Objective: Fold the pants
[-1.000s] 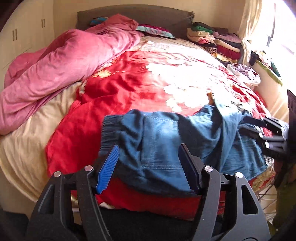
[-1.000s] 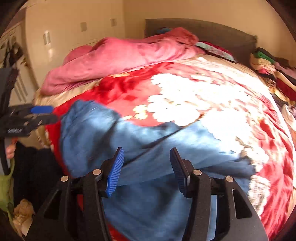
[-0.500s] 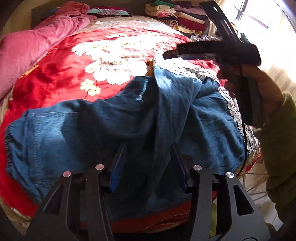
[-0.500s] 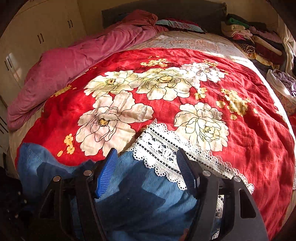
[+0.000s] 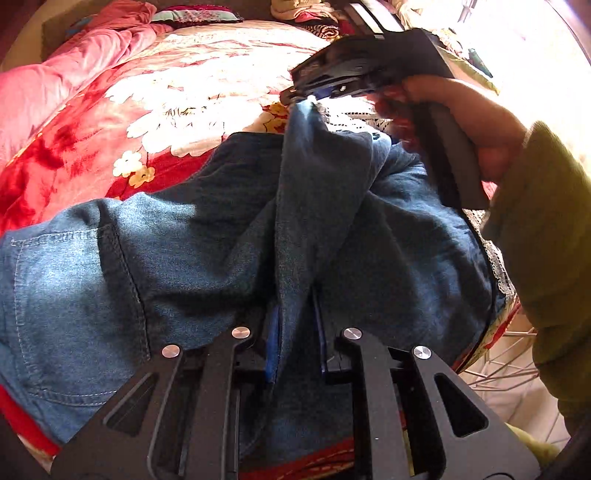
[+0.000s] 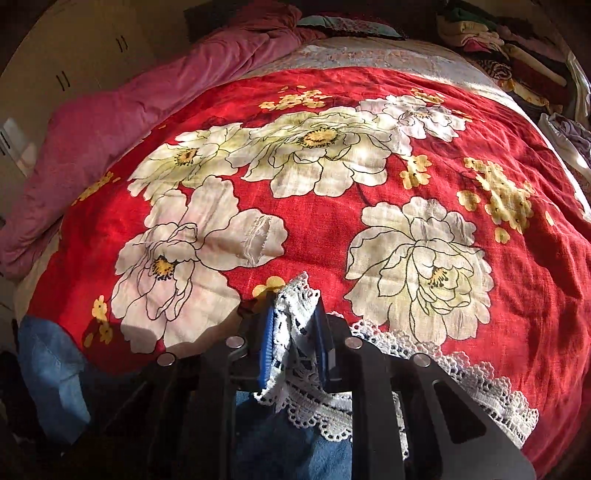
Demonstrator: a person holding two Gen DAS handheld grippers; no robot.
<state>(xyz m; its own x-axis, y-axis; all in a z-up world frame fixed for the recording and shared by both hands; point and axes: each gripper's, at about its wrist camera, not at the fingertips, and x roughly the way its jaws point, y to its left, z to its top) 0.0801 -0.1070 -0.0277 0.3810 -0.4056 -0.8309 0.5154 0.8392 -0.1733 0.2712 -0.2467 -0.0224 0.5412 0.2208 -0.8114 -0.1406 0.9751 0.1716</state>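
**Gripping the jeans at two points**

Lying across the near edge of the red floral bedspread (image 6: 332,229), the blue pants (image 5: 155,266) are pinched at two places. The left gripper (image 5: 295,343) has just closed on a raised denim ridge. The right gripper (image 6: 293,350), also just closed, clamps the white lace hem (image 6: 295,314), lifting that corner farther right.

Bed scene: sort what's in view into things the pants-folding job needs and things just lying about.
In the job:
- jeans, lace hem
- left gripper, shut on a denim fold
- right gripper, shut on the lace hem

Lying about:
- red floral bedspread
- pink duvet
- stacked clothes by the headboard
- pillow
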